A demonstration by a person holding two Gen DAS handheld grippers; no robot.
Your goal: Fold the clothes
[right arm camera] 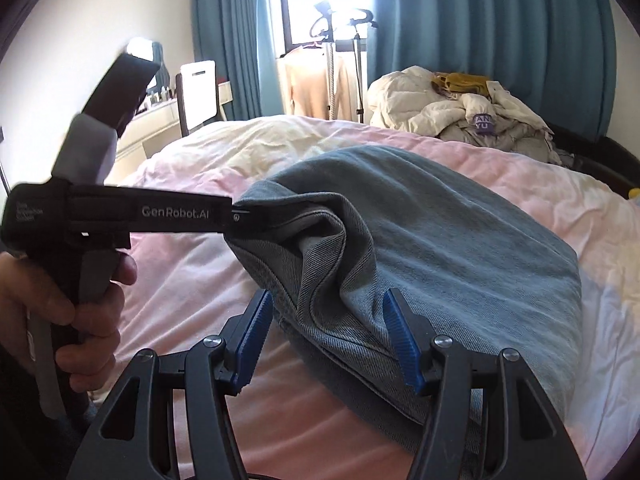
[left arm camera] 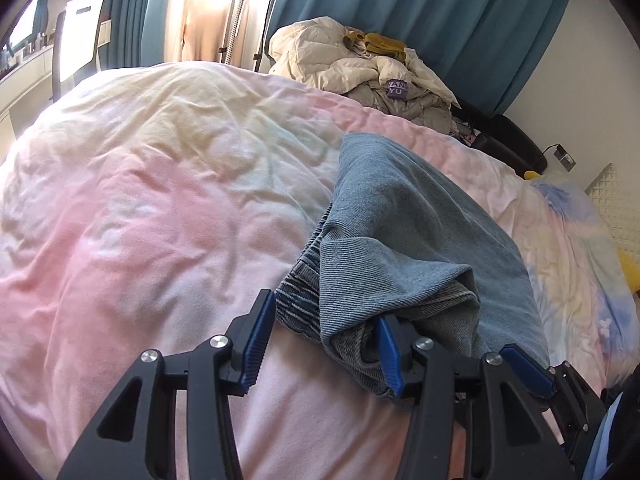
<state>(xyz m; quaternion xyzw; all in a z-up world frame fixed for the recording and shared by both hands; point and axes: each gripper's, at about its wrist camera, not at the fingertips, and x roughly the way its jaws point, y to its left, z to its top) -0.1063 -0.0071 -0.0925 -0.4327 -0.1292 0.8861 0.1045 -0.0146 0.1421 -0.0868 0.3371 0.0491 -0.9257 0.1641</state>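
Jeans (left arm camera: 408, 240) bunched between both grippers' (right arm camera: 328, 340) clamped pads near bedspread (left arm camera: 140, 200) edge, wide bare cover beyond

Both wrist views close, angled down across bed (left arm camera: 160, 208); share jeans (right arm camera: 440, 232), curtains (left arm camera: 420, 20).

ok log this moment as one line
task: fold clothes | item: jeans bunched on bed | left tool: fold of jeans between pads | right tool: jeans edge between pads | fold unfinished
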